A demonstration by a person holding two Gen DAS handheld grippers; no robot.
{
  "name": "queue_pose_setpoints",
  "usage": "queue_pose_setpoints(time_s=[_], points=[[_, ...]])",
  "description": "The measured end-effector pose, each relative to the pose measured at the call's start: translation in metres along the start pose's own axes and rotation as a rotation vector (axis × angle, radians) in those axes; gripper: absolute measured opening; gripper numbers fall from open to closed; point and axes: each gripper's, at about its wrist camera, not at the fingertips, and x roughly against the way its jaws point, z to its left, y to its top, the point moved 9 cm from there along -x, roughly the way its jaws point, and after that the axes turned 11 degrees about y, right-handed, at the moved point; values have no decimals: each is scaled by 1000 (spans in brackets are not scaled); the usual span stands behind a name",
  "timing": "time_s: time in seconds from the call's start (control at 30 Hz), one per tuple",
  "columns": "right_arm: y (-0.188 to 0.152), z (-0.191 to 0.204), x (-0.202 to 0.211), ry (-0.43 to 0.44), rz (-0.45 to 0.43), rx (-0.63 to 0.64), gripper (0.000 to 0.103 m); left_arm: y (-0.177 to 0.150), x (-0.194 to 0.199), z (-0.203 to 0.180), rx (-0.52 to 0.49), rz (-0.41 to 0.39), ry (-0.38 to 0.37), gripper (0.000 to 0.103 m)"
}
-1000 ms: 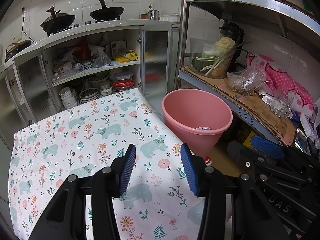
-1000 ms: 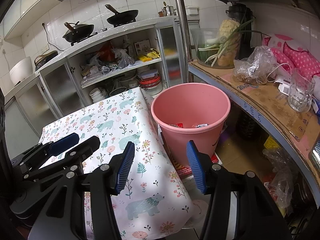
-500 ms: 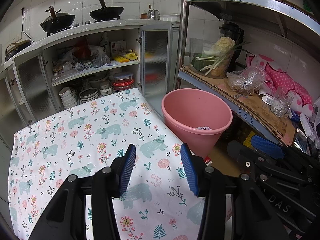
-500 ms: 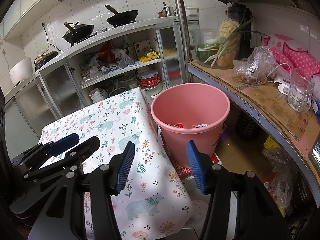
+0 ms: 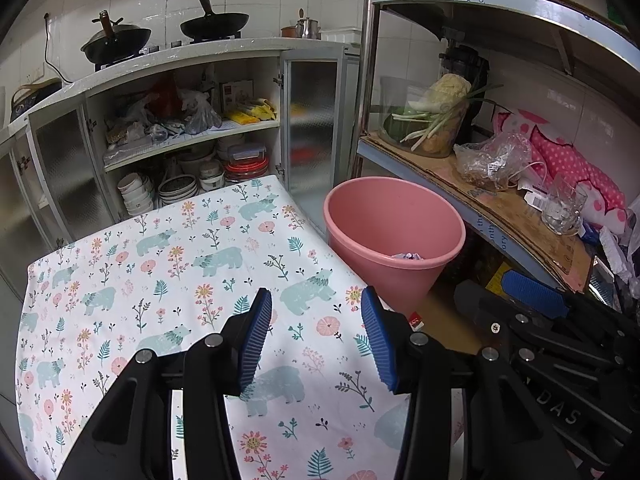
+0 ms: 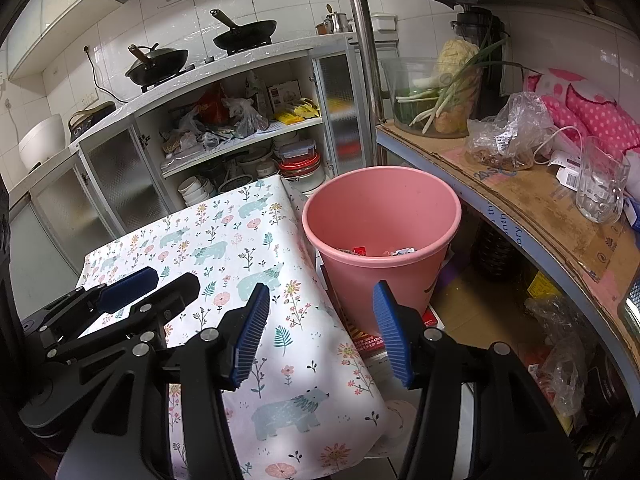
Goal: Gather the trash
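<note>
A pink plastic bin point(image 5: 394, 236) point(image 6: 380, 236) stands on the floor at the right edge of a table covered by a floral bear-print cloth point(image 5: 160, 280) point(image 6: 240, 248). Crumpled wrappers point(image 6: 376, 251) point(image 5: 406, 256) lie at the bin's bottom. My left gripper point(image 5: 316, 336) hovers open over the cloth with nothing between its blue pads. My right gripper point(image 6: 320, 332) is open and empty too, above the table's right corner, just short of the bin. Each gripper shows at the edge of the other's view. I see no loose trash on the cloth.
A metal rack point(image 6: 520, 216) on the right holds a glass bowl of vegetables point(image 6: 436, 100), a plastic bag point(image 6: 508, 136), a glass mug point(image 6: 600, 180) and pink dotted fabric. Behind the table an open cupboard point(image 5: 180, 140) is packed with bowls and bags; two woks point(image 5: 212, 24) sit on the counter.
</note>
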Motion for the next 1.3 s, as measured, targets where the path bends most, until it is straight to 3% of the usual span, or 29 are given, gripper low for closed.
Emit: queue_pose_setpoints(time_s=[1.3], points=[[-3, 10, -22, -5, 37, 9, 55, -10, -17, 16, 23, 44, -6, 46]])
